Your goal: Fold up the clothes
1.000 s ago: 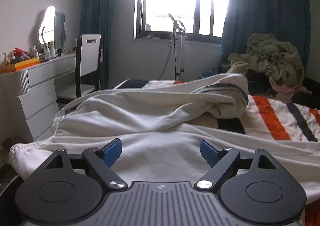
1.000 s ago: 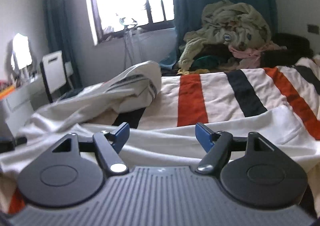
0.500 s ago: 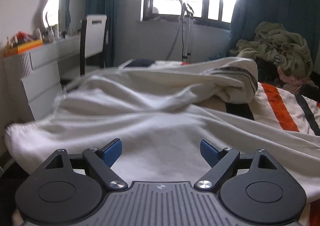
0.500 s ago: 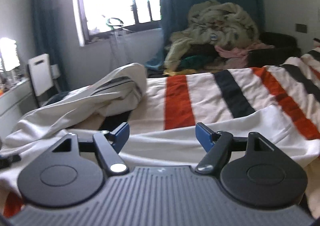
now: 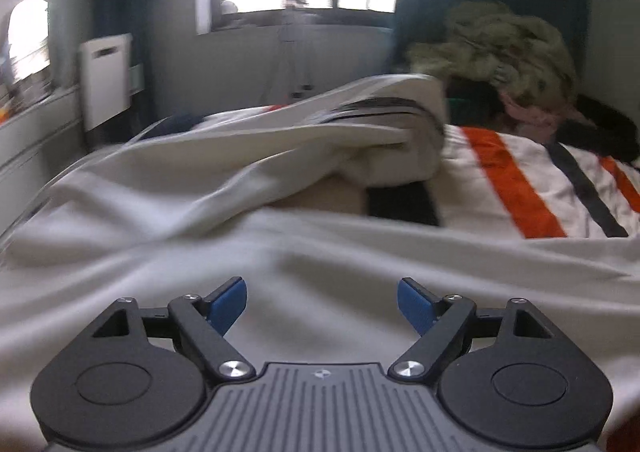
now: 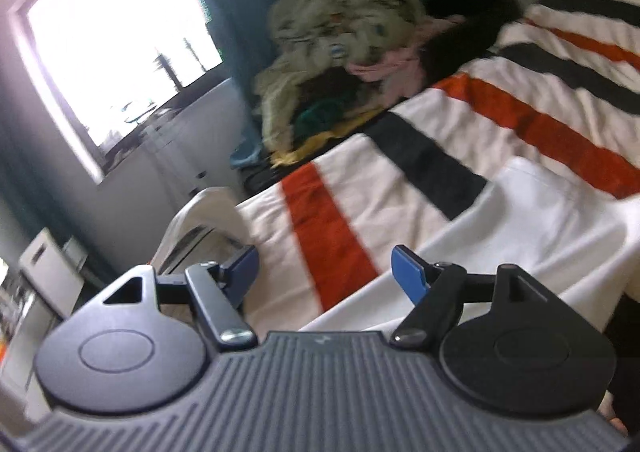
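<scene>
Both claws were released and empty, the left claw (image 5: 322,306) easing closed over the white garment (image 5: 168,236) spread across the striped bed (image 5: 520,171), right claw (image 6: 325,276) above its near edge.

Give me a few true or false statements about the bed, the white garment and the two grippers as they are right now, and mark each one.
1. The white garment lies spread on the striped bedspread. True.
2. The left gripper is clamped on the garment. False: its jaws stand apart with nothing pinched.
3. The right gripper holds nothing. True.
4. The bedspread is plain blue. False: it is white with orange and black stripes.
5. A heap of clothes sits at the far side of the bed. True.
</scene>
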`<state>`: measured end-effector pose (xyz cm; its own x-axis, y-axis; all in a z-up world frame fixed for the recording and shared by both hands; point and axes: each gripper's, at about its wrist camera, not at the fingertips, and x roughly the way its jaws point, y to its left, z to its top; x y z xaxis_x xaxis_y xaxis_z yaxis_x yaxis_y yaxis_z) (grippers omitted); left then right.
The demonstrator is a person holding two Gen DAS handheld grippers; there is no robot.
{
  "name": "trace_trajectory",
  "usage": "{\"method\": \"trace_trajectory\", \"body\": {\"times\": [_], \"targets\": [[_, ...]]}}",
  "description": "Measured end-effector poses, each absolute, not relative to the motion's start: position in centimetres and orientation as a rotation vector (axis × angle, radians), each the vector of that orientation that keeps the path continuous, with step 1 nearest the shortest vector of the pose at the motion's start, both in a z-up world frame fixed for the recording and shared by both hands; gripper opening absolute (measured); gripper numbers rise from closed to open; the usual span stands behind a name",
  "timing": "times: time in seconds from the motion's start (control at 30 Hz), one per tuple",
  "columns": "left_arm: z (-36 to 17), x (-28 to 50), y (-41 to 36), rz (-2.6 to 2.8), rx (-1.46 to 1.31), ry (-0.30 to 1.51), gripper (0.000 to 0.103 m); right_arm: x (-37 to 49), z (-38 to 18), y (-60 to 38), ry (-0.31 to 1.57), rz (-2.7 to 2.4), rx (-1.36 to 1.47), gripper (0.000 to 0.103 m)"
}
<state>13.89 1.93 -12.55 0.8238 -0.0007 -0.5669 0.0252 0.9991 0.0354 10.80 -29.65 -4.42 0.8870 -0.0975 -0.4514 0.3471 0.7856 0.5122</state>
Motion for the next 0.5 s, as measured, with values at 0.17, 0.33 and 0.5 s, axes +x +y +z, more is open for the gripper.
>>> {"method": "trace_trajectory", "body": {"times": [0.17,0.33,0.5], "targets": [[-13.8,23.7,-6.9,-0.163,0.130,0.577,0.087,11.4,-6.3,-32.4,0.384,-0.321,0.657,0.077],[-16.8,33.3,-14.6,-0.057,0.327,0.562,0.087,13.5,-8.8,-33.0,0.390,-0.386,0.562,0.077],[-19.6,39.9,-17.8,0.106,0.449,0.582,0.058,16.8,-11.1,-32.9,0.426,-0.376,0.565,0.075]]}}
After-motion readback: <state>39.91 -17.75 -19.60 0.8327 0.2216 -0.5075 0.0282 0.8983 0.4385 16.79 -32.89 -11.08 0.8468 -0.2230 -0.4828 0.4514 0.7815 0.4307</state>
